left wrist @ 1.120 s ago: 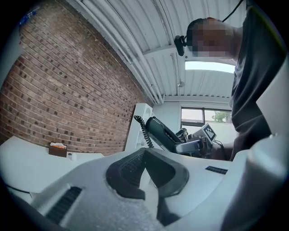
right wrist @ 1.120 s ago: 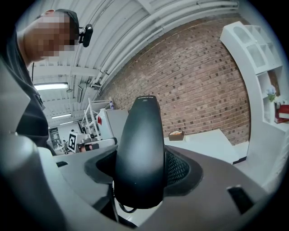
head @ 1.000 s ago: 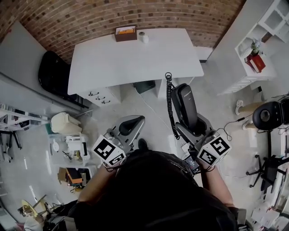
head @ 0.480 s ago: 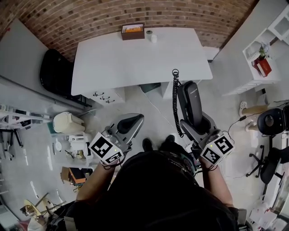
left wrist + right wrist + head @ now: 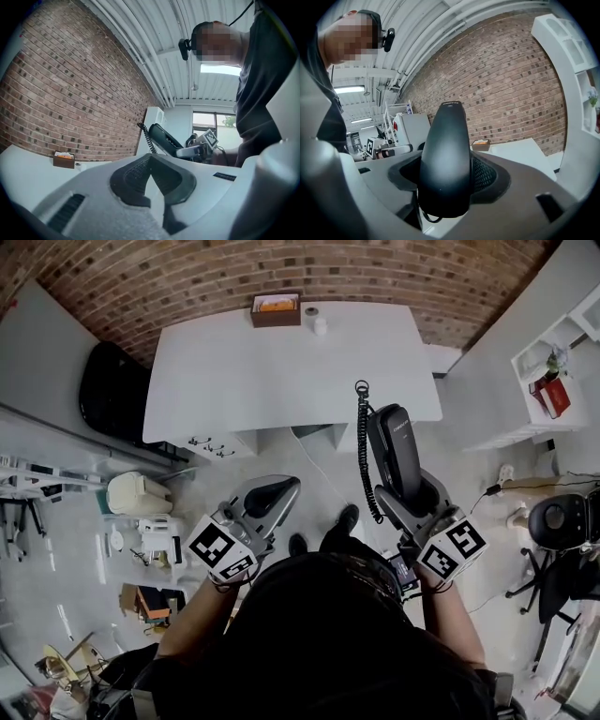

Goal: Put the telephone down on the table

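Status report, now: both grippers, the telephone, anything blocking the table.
Left hand-held gripper shut, empty. Right hand-held gripper shut on telephone, held off the table, cord alongside. Box and small white items at table's far edge only.

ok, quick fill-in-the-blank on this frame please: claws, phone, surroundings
1. The right claw grips the telephone, whose cord is ____.
2. The left claw holds ____.
3. The wall behind the table is made of ____.

Missing words: coiled; nothing; brick.
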`<state>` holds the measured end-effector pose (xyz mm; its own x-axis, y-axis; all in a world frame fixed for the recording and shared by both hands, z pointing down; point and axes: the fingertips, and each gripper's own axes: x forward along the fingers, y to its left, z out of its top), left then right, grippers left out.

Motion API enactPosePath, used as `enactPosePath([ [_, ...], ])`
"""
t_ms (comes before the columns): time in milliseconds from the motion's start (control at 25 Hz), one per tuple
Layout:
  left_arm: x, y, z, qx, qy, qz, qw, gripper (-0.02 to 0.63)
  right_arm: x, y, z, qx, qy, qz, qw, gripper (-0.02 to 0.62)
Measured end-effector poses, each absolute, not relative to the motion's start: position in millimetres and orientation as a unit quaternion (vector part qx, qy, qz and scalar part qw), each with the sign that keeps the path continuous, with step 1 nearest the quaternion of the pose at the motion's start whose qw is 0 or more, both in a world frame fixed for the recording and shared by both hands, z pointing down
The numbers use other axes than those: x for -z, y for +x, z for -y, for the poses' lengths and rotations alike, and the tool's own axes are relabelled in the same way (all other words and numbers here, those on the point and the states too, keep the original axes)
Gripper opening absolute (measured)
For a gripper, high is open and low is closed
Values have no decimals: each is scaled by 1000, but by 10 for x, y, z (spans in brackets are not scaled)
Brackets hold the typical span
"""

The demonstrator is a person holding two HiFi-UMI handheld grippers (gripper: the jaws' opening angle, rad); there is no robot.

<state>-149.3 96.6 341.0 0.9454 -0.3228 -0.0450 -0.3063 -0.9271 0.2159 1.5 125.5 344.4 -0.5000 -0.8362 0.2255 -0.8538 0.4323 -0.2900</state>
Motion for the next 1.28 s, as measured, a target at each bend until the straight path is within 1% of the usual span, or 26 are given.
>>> enactPosePath([
  [600,-3421,-198,-265,31,973,208,95,8,-3451,1283,-502,-175,463,868,20,273],
  [840,-3479,112,-168,22,975,197,103,8,-3460,1535,-395,-182,468,865,9,273],
  [1280,-3485,369,360,27,981,164,103,8,-3551,1782,-57,-195,500,844,4,273],
])
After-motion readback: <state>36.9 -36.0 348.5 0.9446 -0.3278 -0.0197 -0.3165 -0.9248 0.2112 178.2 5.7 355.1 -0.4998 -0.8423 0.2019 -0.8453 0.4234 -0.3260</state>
